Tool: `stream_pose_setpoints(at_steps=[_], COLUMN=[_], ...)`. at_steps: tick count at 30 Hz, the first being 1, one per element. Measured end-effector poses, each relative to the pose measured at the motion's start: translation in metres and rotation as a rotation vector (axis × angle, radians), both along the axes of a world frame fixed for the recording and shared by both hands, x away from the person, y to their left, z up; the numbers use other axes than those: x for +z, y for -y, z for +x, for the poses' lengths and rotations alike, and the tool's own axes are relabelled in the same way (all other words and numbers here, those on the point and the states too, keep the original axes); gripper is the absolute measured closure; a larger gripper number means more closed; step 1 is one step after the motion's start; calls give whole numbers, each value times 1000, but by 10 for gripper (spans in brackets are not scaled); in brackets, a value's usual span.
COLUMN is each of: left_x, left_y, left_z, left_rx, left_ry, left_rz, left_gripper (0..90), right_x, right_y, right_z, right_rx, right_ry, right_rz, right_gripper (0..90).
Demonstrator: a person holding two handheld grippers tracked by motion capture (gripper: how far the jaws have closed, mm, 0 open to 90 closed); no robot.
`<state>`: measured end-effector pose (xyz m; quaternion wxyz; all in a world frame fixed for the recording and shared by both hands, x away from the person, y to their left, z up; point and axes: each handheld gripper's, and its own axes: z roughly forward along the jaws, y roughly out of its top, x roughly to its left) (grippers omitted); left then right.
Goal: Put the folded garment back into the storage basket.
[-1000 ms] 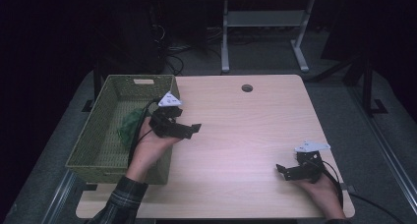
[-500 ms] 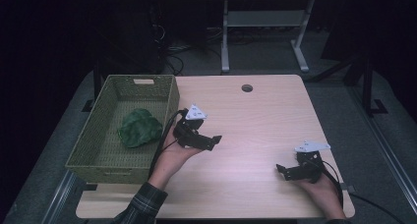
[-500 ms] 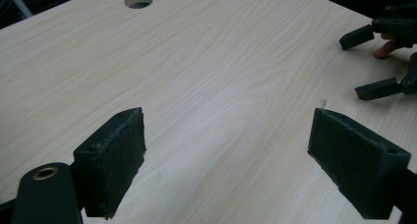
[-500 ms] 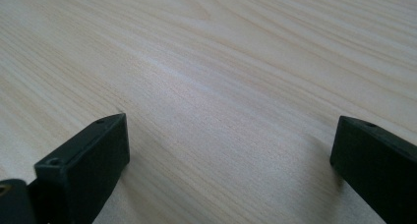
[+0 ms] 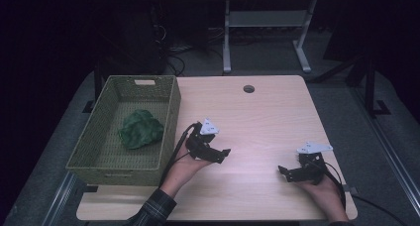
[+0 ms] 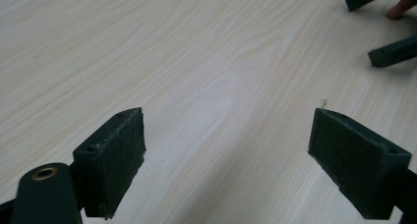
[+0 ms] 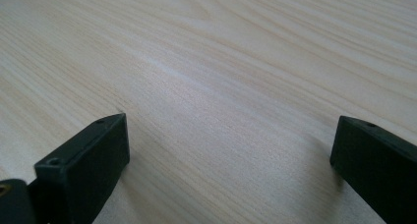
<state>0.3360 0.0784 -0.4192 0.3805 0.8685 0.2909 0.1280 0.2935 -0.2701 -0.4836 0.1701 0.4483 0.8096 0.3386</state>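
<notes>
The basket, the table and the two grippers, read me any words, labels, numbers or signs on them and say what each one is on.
None: no readable text anywhere.
Basket: plain weave, green cloth inside, no label.
Table: bare wood grain.
Left gripper and right gripper: black, with unmarked grey plates.

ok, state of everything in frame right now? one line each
green cloth: crumpled, lying loose in the basket
wicker basket: upright at the table's left edge, holding the cloth
left gripper: open, empty, over bare table
right gripper: open, empty, low over the table
table: bare wood around both grippers
</notes>
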Motion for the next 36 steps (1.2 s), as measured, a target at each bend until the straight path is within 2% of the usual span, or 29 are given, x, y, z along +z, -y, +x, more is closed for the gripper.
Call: stream_pose_setpoints(at_steps=[2, 5, 12, 19, 22, 26, 29, 36], left_x=[-7, -20, -38, -45, -49, -55, -60, -60], left_y=[2, 4, 7, 6, 5, 6, 4, 4], left_z=[-1, 0, 0, 1, 2, 2, 1, 1], left_rx=[2, 3, 7, 8, 7, -4, -4, -16], left_ry=[7, -17, -31, -34, -42, -48, -15, -12], left_rz=[16, 19, 30, 36, 18, 30, 19, 21], left_gripper=[132, 132, 132, 132, 132, 129, 129, 129], right_x=[0, 0, 0, 0, 0, 0, 0, 0], right_y=[0, 0, 0, 0, 0, 0, 0, 0], right_z=[0, 0, 0, 0, 0, 0, 0, 0], right_rx=[0, -1, -1, -1, -1, -1, -1, -1], right_ry=[0, 0, 0, 0, -1, -1, -1, 0], right_rz=[0, 1, 1, 1, 1, 1, 1, 1], right_gripper=[11, 11, 11, 11, 11, 11, 11, 11])
